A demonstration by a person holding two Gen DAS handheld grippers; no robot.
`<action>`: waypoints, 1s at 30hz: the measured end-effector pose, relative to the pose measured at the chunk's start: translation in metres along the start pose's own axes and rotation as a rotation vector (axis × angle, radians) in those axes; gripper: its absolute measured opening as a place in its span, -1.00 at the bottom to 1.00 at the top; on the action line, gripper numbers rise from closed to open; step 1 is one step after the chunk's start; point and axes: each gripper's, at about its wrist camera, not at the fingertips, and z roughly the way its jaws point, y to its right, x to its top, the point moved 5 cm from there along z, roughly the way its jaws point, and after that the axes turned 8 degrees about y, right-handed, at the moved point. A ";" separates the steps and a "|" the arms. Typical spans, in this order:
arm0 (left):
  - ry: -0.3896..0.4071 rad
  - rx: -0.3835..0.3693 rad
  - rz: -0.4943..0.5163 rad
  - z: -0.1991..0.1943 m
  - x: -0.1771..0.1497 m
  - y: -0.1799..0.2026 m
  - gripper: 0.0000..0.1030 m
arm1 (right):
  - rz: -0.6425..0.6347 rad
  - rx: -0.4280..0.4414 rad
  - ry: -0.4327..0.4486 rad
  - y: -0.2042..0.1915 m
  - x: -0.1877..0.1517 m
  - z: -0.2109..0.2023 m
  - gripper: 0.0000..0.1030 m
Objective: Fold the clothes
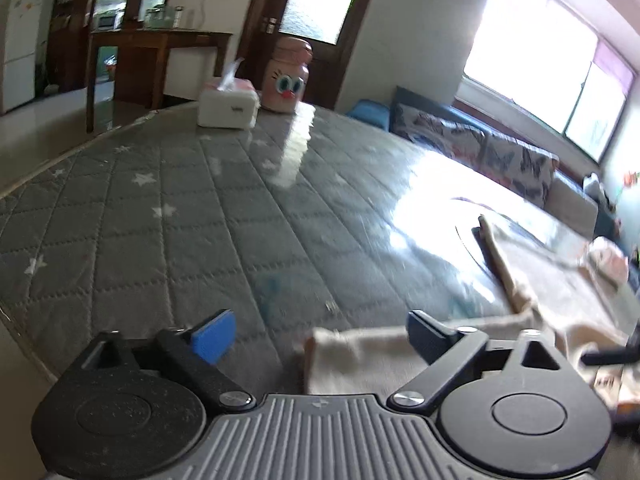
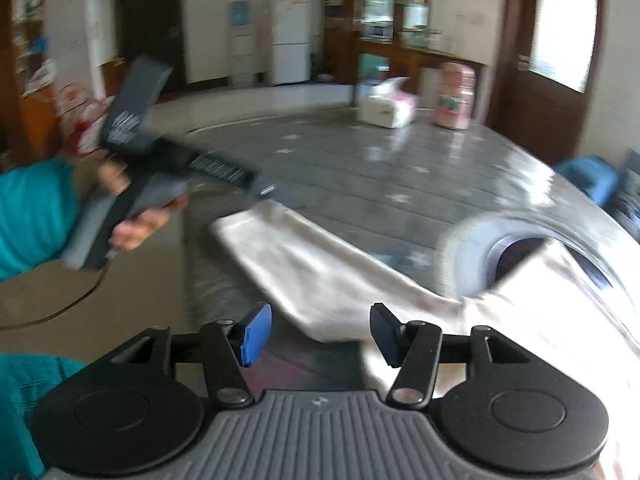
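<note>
- Left gripper: fingers spread wide, holding nothing. A cloth end lies between and just beyond them.
- Right gripper: fingers wide apart, empty. The garment's near edge lies between them, running past the right finger.
- Garment, cream: lies on the counter; long axis runs from beyond the left finger diagonally toward the right finger. Far right part is bunched.
- Step, by judgement: approach before grasping. Next move calls for closing on both ends at once.

White tissue box beside pink cartoon-faced jar, far table edge.
</note>
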 end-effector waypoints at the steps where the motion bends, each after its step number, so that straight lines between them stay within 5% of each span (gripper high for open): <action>1: 0.004 0.003 0.028 0.000 -0.003 0.004 0.66 | 0.021 -0.021 0.004 0.006 -0.002 -0.004 0.11; 4: 0.023 0.015 0.121 0.004 -0.008 0.016 0.23 | 0.075 -0.076 0.011 0.020 -0.011 -0.018 0.25; 5: 0.031 0.017 0.148 0.006 -0.009 0.019 -0.11 | 0.092 -0.095 0.013 0.024 -0.014 -0.023 0.26; 9: 0.056 0.038 0.224 0.019 -0.004 0.025 -0.64 | 0.130 -0.134 0.007 0.034 -0.027 -0.031 0.33; 18: 0.080 0.126 0.420 0.069 0.024 0.032 -0.75 | 0.224 -0.197 -0.018 0.050 -0.056 -0.044 0.40; 25: 0.072 0.172 0.483 0.086 0.027 0.031 -0.74 | 0.225 -0.131 -0.056 0.027 -0.079 -0.058 0.41; 30: 0.073 0.211 0.528 0.088 0.030 0.033 -0.51 | 0.251 -0.137 -0.026 0.032 -0.076 -0.085 0.39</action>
